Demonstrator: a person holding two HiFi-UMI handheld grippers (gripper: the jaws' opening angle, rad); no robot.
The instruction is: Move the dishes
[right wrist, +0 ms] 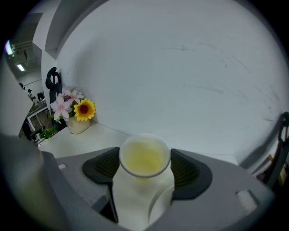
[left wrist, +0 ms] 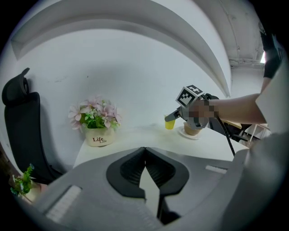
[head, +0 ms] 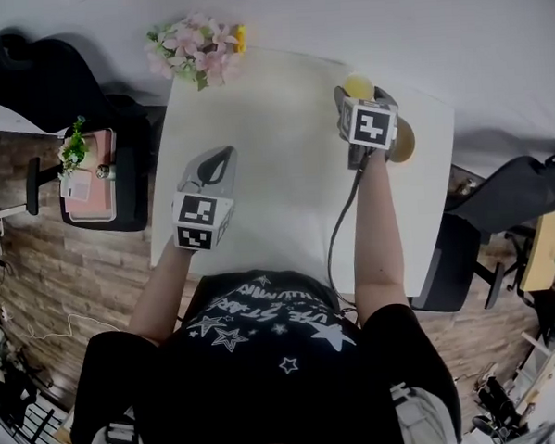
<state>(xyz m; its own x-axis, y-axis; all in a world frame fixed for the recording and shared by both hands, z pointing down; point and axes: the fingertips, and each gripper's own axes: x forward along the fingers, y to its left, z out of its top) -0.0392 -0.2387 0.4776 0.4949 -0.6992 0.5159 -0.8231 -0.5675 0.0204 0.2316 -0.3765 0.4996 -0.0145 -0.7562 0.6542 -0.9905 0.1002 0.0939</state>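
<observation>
A yellow cup (right wrist: 144,155) is gripped upright, mouth upward, between the pads of the right hand-held gripper (right wrist: 146,168) at the white bench's (head: 284,160) far right. The left hand-held gripper (left wrist: 145,154) is closed, jaws touching, with nothing between them.

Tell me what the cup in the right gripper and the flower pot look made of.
The cup: smooth pale-yellow walls, thick rounded rim; ceramic or plastic, can't tell which. The flower pot: glossy cream surface with printed lettering, likely glazed ceramic.
</observation>
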